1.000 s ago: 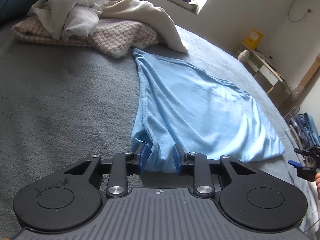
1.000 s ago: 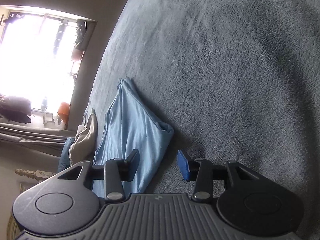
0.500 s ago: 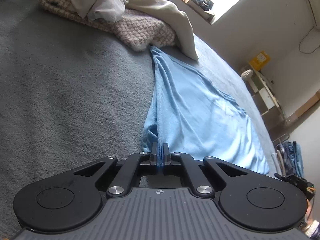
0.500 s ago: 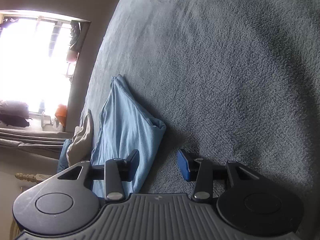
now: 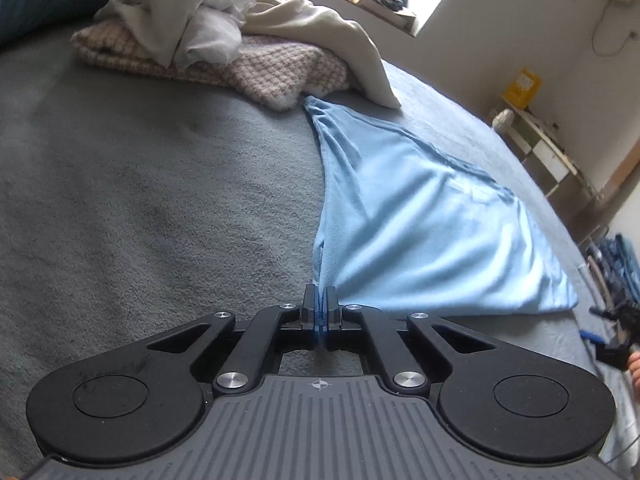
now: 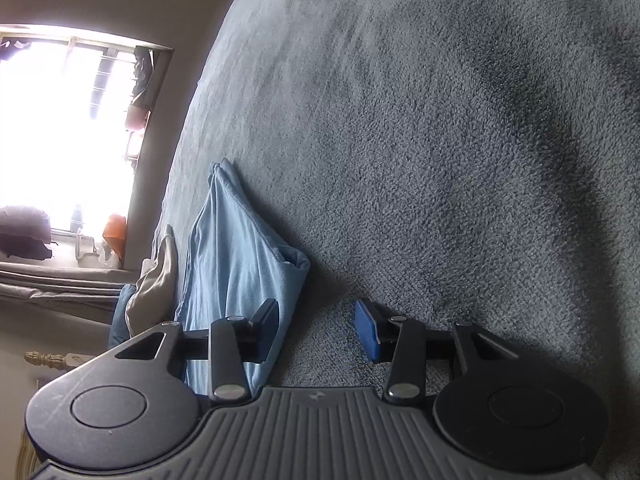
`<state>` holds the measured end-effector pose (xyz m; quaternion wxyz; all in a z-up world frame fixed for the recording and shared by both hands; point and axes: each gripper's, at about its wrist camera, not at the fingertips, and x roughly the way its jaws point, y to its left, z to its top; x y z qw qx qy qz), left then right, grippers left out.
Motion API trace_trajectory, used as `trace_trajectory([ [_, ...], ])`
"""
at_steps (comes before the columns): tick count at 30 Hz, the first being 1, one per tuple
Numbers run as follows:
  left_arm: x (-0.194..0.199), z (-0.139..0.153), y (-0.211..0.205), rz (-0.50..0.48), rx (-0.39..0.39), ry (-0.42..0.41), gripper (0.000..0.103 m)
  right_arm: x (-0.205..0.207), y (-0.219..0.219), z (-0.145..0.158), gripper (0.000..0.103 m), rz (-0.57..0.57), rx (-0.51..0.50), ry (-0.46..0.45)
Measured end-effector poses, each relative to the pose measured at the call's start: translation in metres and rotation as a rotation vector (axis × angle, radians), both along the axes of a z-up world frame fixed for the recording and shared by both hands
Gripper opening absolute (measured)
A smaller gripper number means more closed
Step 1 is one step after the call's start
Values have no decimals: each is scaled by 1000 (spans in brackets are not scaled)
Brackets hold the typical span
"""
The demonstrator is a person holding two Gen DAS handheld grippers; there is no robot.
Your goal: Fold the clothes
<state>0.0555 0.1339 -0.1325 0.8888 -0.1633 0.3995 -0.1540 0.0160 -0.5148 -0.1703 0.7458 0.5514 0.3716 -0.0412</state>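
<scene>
Left gripper (image 5: 320, 312) is pinching the light-blue cloth garment's (image 5: 420, 232) corner, jaws closed; right gripper (image 6: 316, 330) is hovering wide open, holding nothing, over the grey fleece bedcover (image 6: 440, 140).

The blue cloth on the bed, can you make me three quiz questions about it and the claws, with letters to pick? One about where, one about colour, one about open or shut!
1. Where does the light blue cloth lie?
A. on the grey bed cover
B. on a wooden chair
C. inside a basket

2. What colour is the knitted cloth under the cream pile?
A. bright red
B. pinkish beige and white
C. dark green

3. How do the two claws stand?
A. both open
B. both shut
C. left claw shut on the cloth, right claw open

Answers:
1 A, the cloth is spread flat on the grey cover.
2 B, the checked knit shows pinkish beige and white.
3 C, the left fingers pinch the cloth's near edge, and the right blue pads stand apart beside the cloth's corner with nothing gripped.
</scene>
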Motion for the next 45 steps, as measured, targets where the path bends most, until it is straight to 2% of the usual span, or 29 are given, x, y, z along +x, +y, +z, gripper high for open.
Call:
trace_trajectory([
  [9,0,-10,-4,0,32,33,1,20,-9,13,46,39,-76,-19],
  [13,2,-11,-3,10,27,41,2,36,-2,13,53,72,-72,0],
  [15,3,-12,-3,10,27,42,2,42,3,11,54,91,-59,2],
  [18,3,-12,-3,9,27,43,2,56,14,9,54,119,-95,20],
  [20,3,-13,-2,9,25,43,2,62,19,8,46,131,-119,25],
  [21,3,-13,-2,9,22,44,2,63,21,10,14,135,-137,25],
  [22,3,-13,-1,10,19,44,2,64,22,13,3,139,-157,25],
  [25,3,-14,1,13,6,47,2,49,19,25,3,107,-209,-14],
  [28,4,-15,1,14,0,49,2,44,13,10,3,99,-205,58],
  [30,5,-15,2,12,-4,51,2,42,12,4,3,89,-183,47],
  [32,6,-14,5,16,-23,60,4,40,7,2,6,64,-121,27],
  [34,6,-13,9,24,-45,70,7,36,1,0,21,36,-65,23],
  [35,5,-12,12,39,-62,75,8,31,-2,0,25,18,-44,15],
  [37,0,-8,19,80,-76,72,13,22,-7,2,44,-17,-10,-7],
  [40,-8,0,26,107,-97,59,22,10,-6,6,48,-22,47,-29],
  [42,-11,4,23,62,-157,63,27,8,-1,4,53,2,93,-33],
  [43,-12,3,17,31,-193,77,36,9,4,2,60,21,116,-30],
  [45,-8,-3,1,-17,-243,118,47,14,14,-4,63,55,147,-18],
])
